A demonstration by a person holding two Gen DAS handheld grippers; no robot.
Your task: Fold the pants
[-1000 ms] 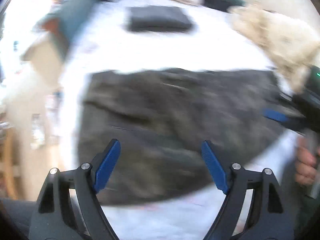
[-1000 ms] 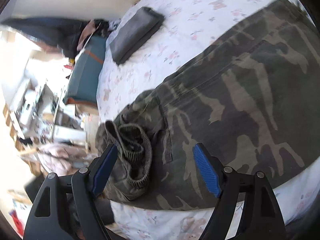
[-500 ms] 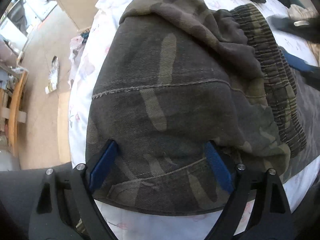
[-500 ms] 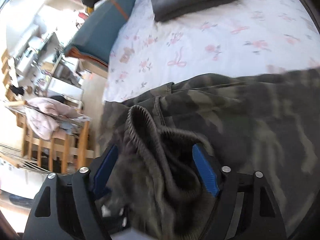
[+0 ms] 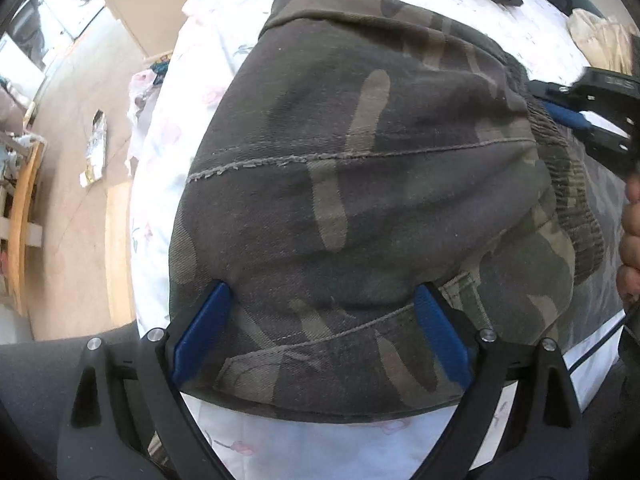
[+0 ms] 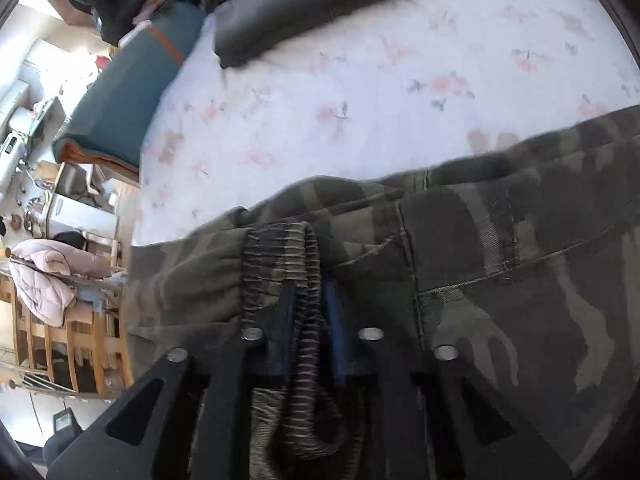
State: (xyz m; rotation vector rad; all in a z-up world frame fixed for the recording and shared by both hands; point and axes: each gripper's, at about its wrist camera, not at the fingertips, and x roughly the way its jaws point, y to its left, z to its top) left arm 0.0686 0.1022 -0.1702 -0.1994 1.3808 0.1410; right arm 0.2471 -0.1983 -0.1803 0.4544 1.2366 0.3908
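Observation:
Camouflage pants (image 5: 360, 160) lie bunched on a floral bed sheet (image 5: 168, 132). My left gripper (image 5: 320, 292) points steeply down on the near edge of the pants. Its jaws stand wide and are still opening, both blue pads sunk into the fabric with cloth spanning between them. In the right wrist view the pants (image 6: 520, 280) fill the lower half. My right gripper (image 6: 308, 292) is closing on the ribbed elastic cuff (image 6: 280, 256), which is pinched between the blue pads. That right gripper (image 5: 576, 116) also shows at the right edge of the left wrist view, on the cuff (image 5: 568, 184).
A folded grey garment (image 6: 304, 0) lies farther up the bed sheet (image 6: 360, 100). A teal cushion (image 6: 132, 92) sits at the bed's left side. Beyond the bed edge are bare floor (image 5: 72, 160) and a wooden rack with a pink garment (image 6: 44, 276). A hand (image 5: 630, 240) shows at the right.
My left gripper dropped from above the bed onto the pants' near edge. My right gripper moved onto the ribbed cuff and its jaws narrowed from wide to pinching it.

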